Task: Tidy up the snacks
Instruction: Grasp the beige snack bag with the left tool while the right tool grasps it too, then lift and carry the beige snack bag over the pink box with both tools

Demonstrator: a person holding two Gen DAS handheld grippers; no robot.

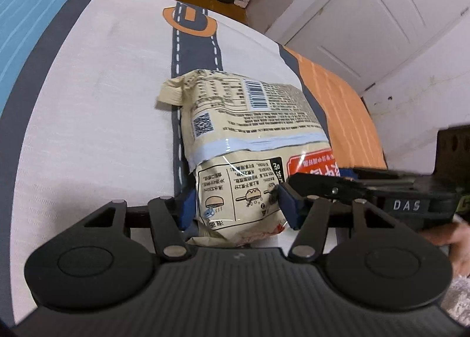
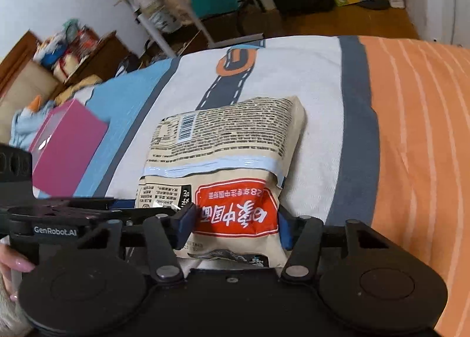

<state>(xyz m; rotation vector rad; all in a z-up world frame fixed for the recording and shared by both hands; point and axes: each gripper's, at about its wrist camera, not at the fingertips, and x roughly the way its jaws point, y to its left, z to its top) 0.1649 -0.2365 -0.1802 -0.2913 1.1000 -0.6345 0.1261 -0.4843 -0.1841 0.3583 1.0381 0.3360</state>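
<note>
A beige noodle multipack (image 1: 243,137) with printed text, a barcode and a red label lies on the bed cover. It also shows in the right wrist view (image 2: 223,155). My left gripper (image 1: 238,207) is shut on the pack's near end, its blue pads pressing both sides. My right gripper (image 2: 235,225) is shut on the same near end over the red label. The right gripper's body (image 1: 382,190) shows at the right of the left wrist view; the left gripper's body (image 2: 58,219) shows at the left of the right wrist view.
The bed cover (image 1: 102,102) is white with a grey road print, a blue band on the left and an orange band (image 2: 411,131) on the right. A magenta box (image 2: 64,146) stands on the blue band. Shelves and clutter lie beyond the bed. A white door (image 1: 367,28) is at the right.
</note>
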